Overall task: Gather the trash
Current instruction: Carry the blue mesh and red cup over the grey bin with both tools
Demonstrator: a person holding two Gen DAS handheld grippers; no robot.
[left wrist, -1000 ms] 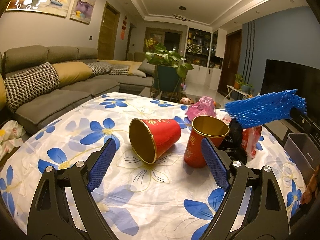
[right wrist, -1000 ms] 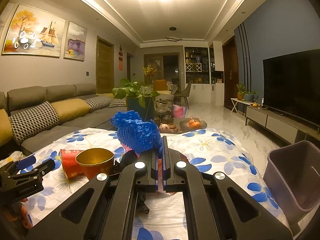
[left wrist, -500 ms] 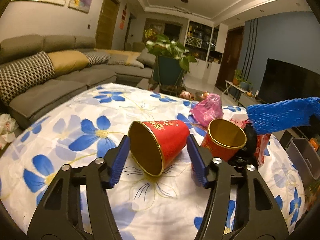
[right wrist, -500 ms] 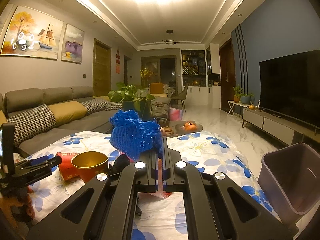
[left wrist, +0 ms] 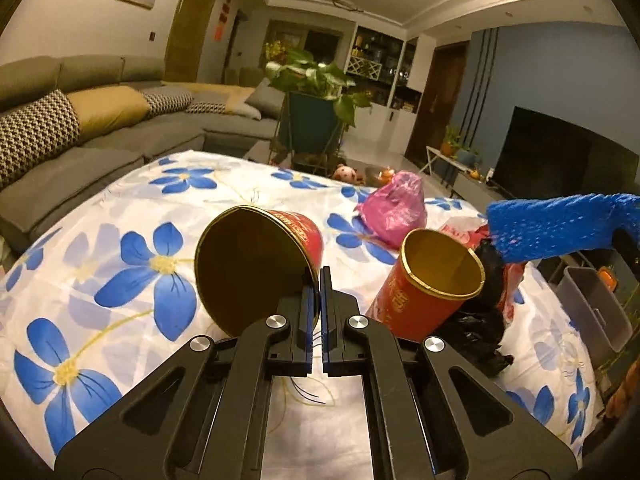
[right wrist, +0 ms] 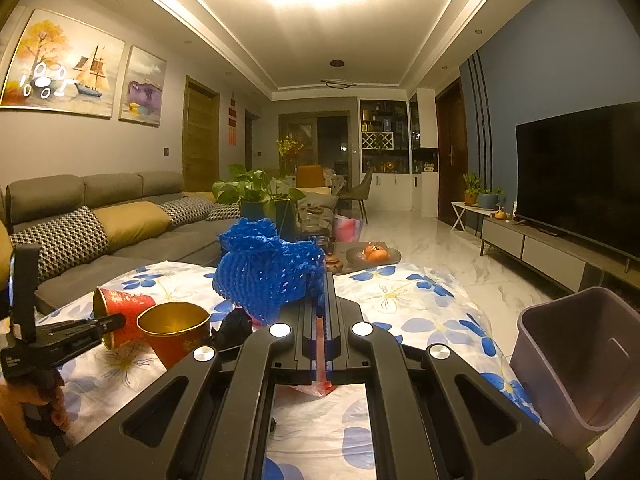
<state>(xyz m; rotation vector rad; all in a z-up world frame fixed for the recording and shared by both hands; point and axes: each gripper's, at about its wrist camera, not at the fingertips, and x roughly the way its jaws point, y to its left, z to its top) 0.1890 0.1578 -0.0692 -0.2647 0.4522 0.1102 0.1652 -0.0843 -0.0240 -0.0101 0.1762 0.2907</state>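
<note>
A red paper cup (left wrist: 256,268) with a gold inside lies on its side on the flowered tablecloth (left wrist: 120,280). My left gripper (left wrist: 320,280) is shut on its rim at the right edge. It shows from the side in the right wrist view as the left gripper (right wrist: 116,322) at the lying cup (right wrist: 120,304). A second red cup (left wrist: 432,292) stands tilted just to the right. My right gripper (right wrist: 324,280) is shut on a blue foam net (right wrist: 272,276), held above the table, with a thin red strip also between its fingers.
A pink plastic bag (left wrist: 394,208), a black bag (left wrist: 480,320) and a red-white wrapper (left wrist: 460,226) lie beyond the cups. A grey bin (right wrist: 576,360) stands off the table's right edge. A sofa (left wrist: 100,152) runs along the left. A hand (right wrist: 40,400) holds the left gripper.
My left gripper moved forward to the lying cup and went from wide open to shut on its rim. The right gripper with the blue net rose slightly.
</note>
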